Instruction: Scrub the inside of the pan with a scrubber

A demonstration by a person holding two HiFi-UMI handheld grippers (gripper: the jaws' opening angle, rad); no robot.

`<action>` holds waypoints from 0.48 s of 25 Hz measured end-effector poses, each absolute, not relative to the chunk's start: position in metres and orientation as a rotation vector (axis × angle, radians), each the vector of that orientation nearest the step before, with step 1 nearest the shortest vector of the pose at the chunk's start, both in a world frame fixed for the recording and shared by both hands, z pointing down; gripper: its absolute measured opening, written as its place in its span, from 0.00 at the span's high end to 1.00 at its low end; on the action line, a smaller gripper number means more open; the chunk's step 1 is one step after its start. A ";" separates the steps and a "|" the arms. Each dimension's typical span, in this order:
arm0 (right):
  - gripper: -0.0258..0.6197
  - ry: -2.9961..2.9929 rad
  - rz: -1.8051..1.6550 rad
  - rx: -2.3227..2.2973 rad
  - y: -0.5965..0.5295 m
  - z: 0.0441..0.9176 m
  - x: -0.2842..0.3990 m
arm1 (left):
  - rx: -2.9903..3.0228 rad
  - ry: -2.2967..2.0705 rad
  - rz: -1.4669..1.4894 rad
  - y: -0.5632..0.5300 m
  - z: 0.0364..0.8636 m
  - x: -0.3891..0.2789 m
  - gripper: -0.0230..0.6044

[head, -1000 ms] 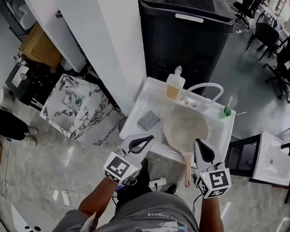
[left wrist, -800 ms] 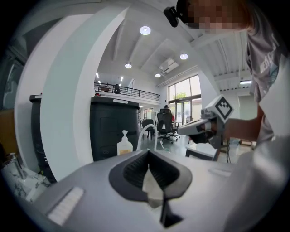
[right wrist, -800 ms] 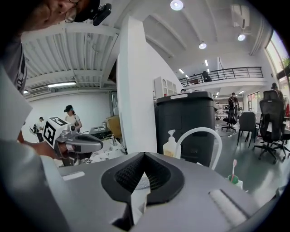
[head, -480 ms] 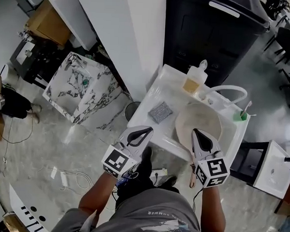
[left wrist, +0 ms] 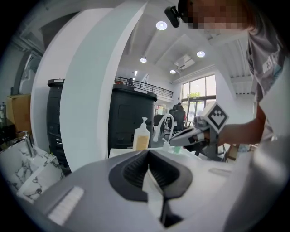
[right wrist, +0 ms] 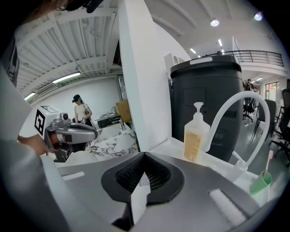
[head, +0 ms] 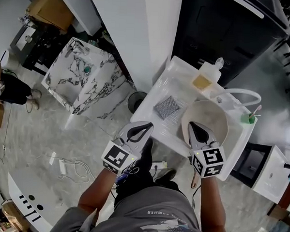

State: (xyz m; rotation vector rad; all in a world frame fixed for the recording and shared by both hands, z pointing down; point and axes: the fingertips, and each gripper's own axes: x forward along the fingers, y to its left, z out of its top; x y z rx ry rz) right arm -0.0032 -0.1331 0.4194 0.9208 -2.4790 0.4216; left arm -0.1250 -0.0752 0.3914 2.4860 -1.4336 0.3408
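The white sink [head: 178,76] stands against a white pillar [head: 135,30], with a tall black bin [head: 222,30] at its far side. Open grey polished floor lies to its left, as far as a marble-patterned cabinet [head: 84,81]. A small round dark pail [head: 136,102] sits on the floor just beside the sink's left edge. Loose white cables [head: 69,168] lie on the floor near left.

The pan [head: 210,115], round, pale cream and matt, fills the basin, its pinkish handle [head: 195,179] sticking out over the near edge. The scrubber [head: 167,107], a flat grey mesh square, lies on the ribbed drainboard just left of the pan, apart from both claws.

The left claw [head: 146,125] has its tips pressed together with nothing between them. It hangs at the sink's near left edge, short of the scrubber. The right claw [head: 190,125] is also pressed together and empty, with its tip over the pan's near rim. Whether it touches the rim cannot be told.

At the far rim stand a clear pump bottle [head: 203,80] of amber liquid and an arched white faucet [head: 240,93]. A small green cup [head: 251,118] holding a brush stands at the right corner.

No label can be read on the bottle. The print on the person's grey shirt [head: 154,220] is cut off and unreadable. Each claw's cube carries black-and-white square markers.
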 end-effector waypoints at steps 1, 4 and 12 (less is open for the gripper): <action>0.96 -2.475 0.425 0.909 -0.135 0.424 -0.007 | 2.477 -1.436 0.339 -0.076 0.394 -0.128 0.96; 0.96 -2.456 0.442 0.878 -0.139 0.439 -0.018 | 2.455 -1.444 0.340 -0.081 0.402 -0.136 0.96; 0.96 -2.385 0.477 0.816 -0.152 0.484 -0.043 | 2.416 -1.442 0.355 -0.091 0.425 -0.155 0.96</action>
